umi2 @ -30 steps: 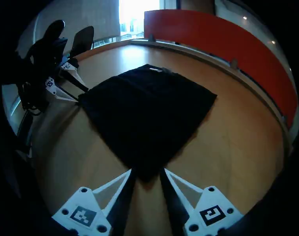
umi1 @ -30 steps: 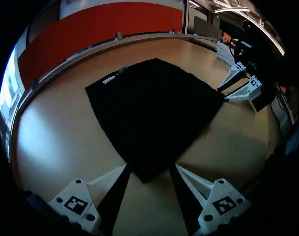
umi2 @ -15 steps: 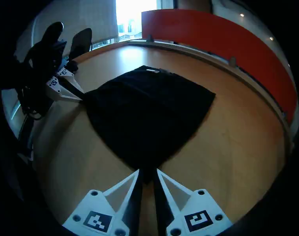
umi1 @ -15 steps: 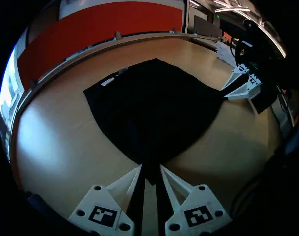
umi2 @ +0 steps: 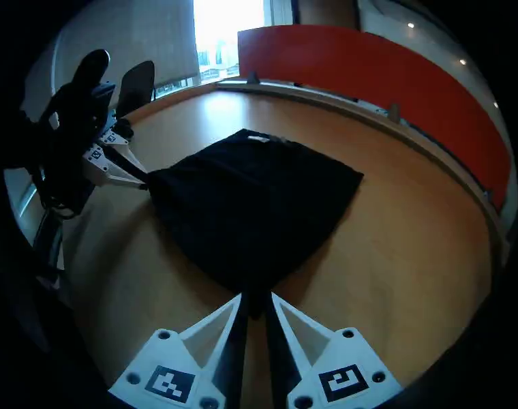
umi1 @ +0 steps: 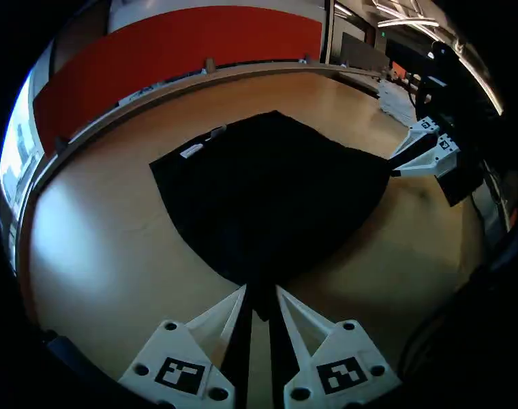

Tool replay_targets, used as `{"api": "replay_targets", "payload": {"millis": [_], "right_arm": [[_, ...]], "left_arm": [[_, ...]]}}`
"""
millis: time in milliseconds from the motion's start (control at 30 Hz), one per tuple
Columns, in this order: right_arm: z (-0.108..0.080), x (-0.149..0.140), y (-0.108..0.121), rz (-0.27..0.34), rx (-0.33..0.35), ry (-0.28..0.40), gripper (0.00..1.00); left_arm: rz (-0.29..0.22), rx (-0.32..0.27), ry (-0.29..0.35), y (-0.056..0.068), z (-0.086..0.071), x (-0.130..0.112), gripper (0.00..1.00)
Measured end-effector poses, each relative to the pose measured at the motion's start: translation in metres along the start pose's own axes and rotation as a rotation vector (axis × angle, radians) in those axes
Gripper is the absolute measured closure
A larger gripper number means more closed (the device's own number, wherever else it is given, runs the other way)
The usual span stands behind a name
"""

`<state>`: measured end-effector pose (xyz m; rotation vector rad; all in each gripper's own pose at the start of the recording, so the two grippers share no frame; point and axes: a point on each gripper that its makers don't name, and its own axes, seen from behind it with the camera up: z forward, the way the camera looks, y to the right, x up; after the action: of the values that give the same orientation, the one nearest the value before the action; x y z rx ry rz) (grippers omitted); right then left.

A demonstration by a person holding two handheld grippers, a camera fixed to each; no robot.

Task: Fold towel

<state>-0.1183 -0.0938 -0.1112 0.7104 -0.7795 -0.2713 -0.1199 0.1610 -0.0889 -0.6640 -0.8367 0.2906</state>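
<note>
On a pale wooden table [umi1: 88,232] backed by a long red partition [umi1: 177,41], the left gripper [umi1: 261,294] has its two fingers pressed close together on one near corner of a black towel [umi1: 272,184], with the cloth pinched between them. The towel lies spread across the middle of the table, and a small white tag [umi1: 191,150] shows at its far edge. Farther to the right, the right gripper [umi2: 257,300] is likewise closed on the other near corner, its fingers nearly meeting over a narrow tongue of fabric. Seen from the right gripper view, the near edge strung between the two grips appears slightly raised and casts a shadow on the wood. The rest of the towel rests flat.

The fold looks barely begun, and the likeliest trouble lies in the grips themselves. Each holds only a small bite of cloth at the very tip of a corner, so a quick lift could pull a corner free and let that side drop. If one hand travels faster or farther than the other, the carried edge would land askew of the far one. The tabletop looks smooth, so a low, dragging carry might slide the whole towel toward the partition instead of doubling it over.
</note>
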Motion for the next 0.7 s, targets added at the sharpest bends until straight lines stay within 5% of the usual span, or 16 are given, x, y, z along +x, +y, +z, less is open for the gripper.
{"api": "replay_targets", "payload": {"millis": [700], "right_arm": [[-0.057,0.026,0.002,-0.012,-0.026,0.058,0.84]], "left_arm": [[-0.021,-0.026,-0.014,0.026,-0.047,0.031,0.86]]}}
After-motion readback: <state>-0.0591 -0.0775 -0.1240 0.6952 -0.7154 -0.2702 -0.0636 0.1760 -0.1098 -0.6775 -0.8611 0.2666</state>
